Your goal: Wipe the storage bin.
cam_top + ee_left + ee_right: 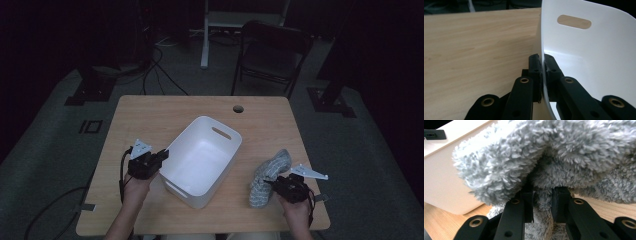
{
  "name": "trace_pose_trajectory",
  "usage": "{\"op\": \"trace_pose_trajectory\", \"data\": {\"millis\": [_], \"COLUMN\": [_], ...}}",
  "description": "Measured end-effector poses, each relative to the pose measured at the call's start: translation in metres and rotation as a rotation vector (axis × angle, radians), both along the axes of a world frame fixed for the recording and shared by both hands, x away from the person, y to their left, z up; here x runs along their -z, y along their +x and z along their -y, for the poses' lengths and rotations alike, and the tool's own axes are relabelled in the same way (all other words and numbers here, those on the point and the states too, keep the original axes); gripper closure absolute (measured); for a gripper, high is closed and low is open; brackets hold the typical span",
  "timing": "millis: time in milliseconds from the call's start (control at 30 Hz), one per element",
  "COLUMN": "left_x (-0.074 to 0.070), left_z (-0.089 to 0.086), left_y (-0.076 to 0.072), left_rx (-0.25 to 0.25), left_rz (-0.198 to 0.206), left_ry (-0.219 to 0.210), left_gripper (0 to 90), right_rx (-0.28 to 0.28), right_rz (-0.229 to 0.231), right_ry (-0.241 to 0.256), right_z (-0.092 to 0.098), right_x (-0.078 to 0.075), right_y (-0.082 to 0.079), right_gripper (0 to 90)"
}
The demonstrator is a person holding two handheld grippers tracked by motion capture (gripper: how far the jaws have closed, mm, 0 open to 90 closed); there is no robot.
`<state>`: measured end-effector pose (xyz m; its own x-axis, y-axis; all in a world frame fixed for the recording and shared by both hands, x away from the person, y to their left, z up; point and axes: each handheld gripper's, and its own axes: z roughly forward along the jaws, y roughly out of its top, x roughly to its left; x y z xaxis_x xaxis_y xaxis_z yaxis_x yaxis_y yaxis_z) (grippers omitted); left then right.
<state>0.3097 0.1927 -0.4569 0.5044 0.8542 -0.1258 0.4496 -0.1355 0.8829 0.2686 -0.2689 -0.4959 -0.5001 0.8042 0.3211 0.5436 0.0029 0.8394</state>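
Right gripper (pixel 278 186) has its jaws clamped on a fold of the fluffy grey sock (pixel 268 174), which lies on the wooden table (pixel 150 115) just to the right of the white plastic bin (pixel 200 159). In the right gripper view the pile bulges over both jaws and a pinch of fabric sits squeezed between them, so the hold looks deep rather than at the tips.

Left gripper (pixel 159 159) is closed on the near left wall of the bin; in the left gripper view the thin white rim (pixel 543 75) runs between the two jaws, one outside and one inside.

Judging from the look of it, the sock is light, soft and limp. It will sag and drape from any single hold, and the loose ends will trail. The plush pile compresses, so a shallow pinch could slip off the fibres; a bunched fold near the middle is the safer place to take it. The bin looks light and fairly stiff, with smooth walls that could slide on the table, so holding its rim should steady it. Its slot handles (pixel 221 133) offer another hold.
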Motion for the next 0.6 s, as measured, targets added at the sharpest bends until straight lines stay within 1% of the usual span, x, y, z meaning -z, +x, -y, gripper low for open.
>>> {"op": "trace_pose_trajectory", "data": {"millis": [33,67,133,200,300,333,400,467,600], "left_x": [0.0,0.0,0.0,-0.001,0.0,0.0,0.001,0.0,0.0], "left_z": [-0.001,-0.001,-0.002,-0.001,-0.002,-0.002,-0.003,-0.003,-0.003], "left_y": [0.0,0.0,0.001,0.001,0.002,0.002,0.002,0.002,0.003], "left_rx": [0.009,0.02,0.028,0.041,0.046,0.052,0.056,0.063,0.072], "left_rz": [0.002,0.016,0.014,0.022,0.023,0.027,0.029,0.036,0.036], "left_ry": [-0.001,0.018,0.018,0.05,0.043,0.048,0.042,0.055,0.063], "left_gripper": [85.7,85.7,85.7,85.7,85.6,85.6,85.6,85.4,85.5], "right_rx": [-0.002,-0.003,-0.003,-0.004,-0.003,-0.001,-0.002,0.001,-0.005], "right_rz": [0.001,0.0,0.0,0.001,0.009,0.015,0.024,0.036,0.061], "right_ry": [-0.001,-0.002,-0.001,-0.006,-0.009,-0.01,-0.001,0.007,0.028], "right_z": [0.0,0.0,-0.001,-0.001,-0.003,-0.003,-0.004,-0.007,-0.015], "right_x": [0.0,0.0,0.0,-0.001,-0.004,-0.006,-0.011,-0.016,-0.027], "right_y": [0.0,0.001,0.002,0.003,0.007,0.008,0.011,0.015,0.026], "right_gripper": [75.4,75.4,75.4,75.4,75.4,75.4,75.4,75.4,75.4]}}
